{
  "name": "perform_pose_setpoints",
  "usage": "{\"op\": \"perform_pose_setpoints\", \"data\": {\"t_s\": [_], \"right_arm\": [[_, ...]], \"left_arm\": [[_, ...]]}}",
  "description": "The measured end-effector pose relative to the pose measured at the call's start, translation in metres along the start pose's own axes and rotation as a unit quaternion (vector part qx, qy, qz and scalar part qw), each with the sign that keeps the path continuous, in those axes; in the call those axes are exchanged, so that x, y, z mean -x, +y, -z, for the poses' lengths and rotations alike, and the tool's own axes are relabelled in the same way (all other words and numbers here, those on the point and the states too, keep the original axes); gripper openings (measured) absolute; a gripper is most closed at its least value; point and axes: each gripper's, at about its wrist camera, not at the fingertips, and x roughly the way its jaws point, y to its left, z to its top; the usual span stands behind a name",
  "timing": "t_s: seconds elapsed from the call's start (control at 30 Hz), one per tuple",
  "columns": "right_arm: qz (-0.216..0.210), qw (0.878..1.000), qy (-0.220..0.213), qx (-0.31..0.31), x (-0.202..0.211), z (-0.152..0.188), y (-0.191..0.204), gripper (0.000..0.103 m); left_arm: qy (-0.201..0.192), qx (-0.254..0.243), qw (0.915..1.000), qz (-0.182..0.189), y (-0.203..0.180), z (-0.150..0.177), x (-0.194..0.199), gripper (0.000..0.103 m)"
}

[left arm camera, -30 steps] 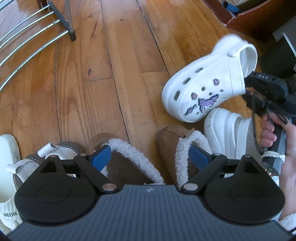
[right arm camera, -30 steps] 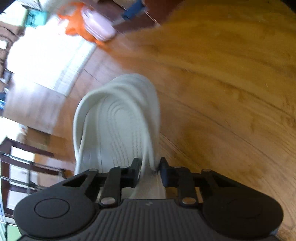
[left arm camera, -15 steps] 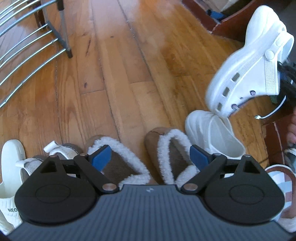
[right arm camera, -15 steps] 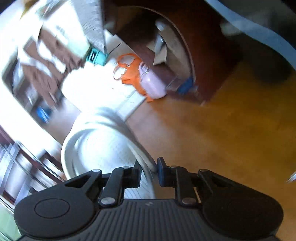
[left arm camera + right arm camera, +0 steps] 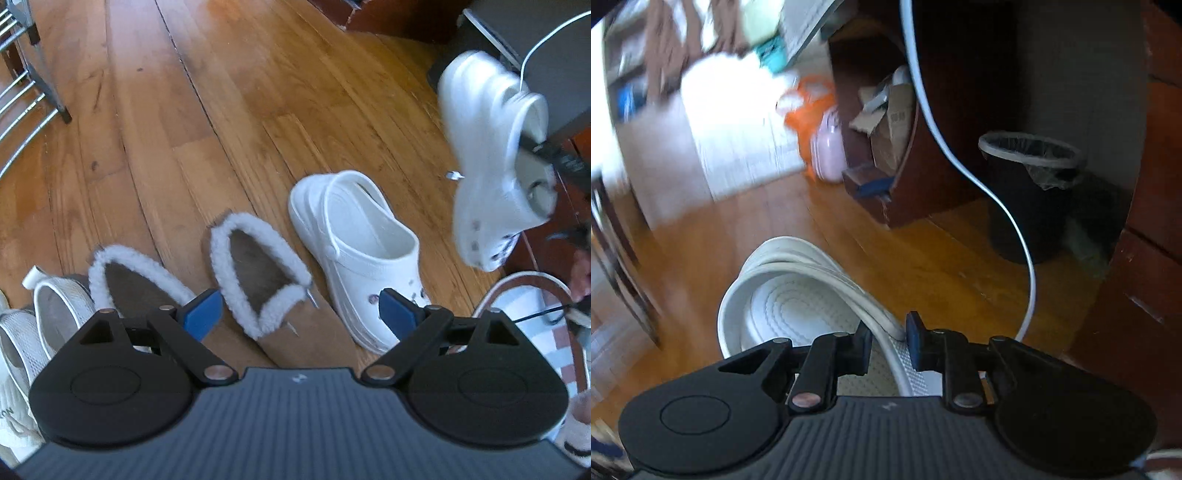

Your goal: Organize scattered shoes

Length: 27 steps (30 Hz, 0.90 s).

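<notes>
Nearest in the left wrist view, the left gripper hangs with its blue-padded fingers wide apart and empty over a row on the wooden floor: white mesh sneakers at left, two brown fleece-lined slippers, then a white foam clog. Farther right, the right gripper has just loosened slightly yet clamps the heel strap of a second white clog, lifted off the floor. A black bin stands far right.

Wooden plank floor extends ahead of the claw. Metal rack bars stand at far upper left of it. From the other claw: black lined waste bin ahead right, white cable hanging before it, cardboard box and pink container ahead.
</notes>
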Motion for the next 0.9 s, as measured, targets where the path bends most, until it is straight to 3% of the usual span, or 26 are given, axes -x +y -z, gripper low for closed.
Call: {"op": "perform_pose_setpoints", "data": {"t_s": [0.07,0.1,0.13,0.17,0.27,0.37,0.47,0.67,0.8,0.9], "right_arm": [[-0.01,0.996,0.066,-0.057,-0.028,0.011,-0.009,0.029],[-0.017,0.991,0.1,-0.089,-0.043,0.017,-0.014,0.036],[-0.028,0.987,0.108,-0.114,-0.05,0.024,-0.018,0.038],[-0.037,0.986,0.106,-0.126,-0.052,0.027,-0.019,0.04],[-0.038,0.986,0.09,-0.133,-0.053,0.032,-0.019,0.067],[-0.017,0.99,0.078,-0.116,-0.055,0.034,-0.016,0.07],[-0.027,0.991,0.091,-0.098,-0.054,0.04,-0.006,0.069],[-0.08,0.985,0.153,0.026,-0.046,0.046,0.088,0.073],[-0.138,0.967,0.173,0.128,-0.036,0.041,0.201,0.085],[-0.172,0.948,0.169,0.206,-0.02,0.049,0.272,0.087]], "left_arm": [[0.003,0.006,1.0,-0.006,0.004,0.001,-0.001,0.094],[0.005,0.009,0.9999,-0.007,0.005,0.001,-0.002,0.094],[0.007,0.013,0.9999,-0.009,0.008,0.001,-0.004,0.094],[0.009,0.017,0.9998,-0.01,0.011,0.0,-0.006,0.094],[0.016,0.028,0.9993,-0.016,0.02,-0.001,-0.013,0.094],[0.022,0.038,0.9989,-0.018,0.027,-0.001,-0.02,0.094],[0.03,0.052,0.9979,-0.022,0.039,0.0,-0.025,0.094],[0.032,0.101,0.9931,-0.049,0.087,0.007,-0.015,0.094],[0.008,0.146,0.9864,-0.075,0.139,0.026,0.029,0.094],[-0.037,0.192,0.9715,-0.135,0.185,0.056,0.078,0.098]]}}
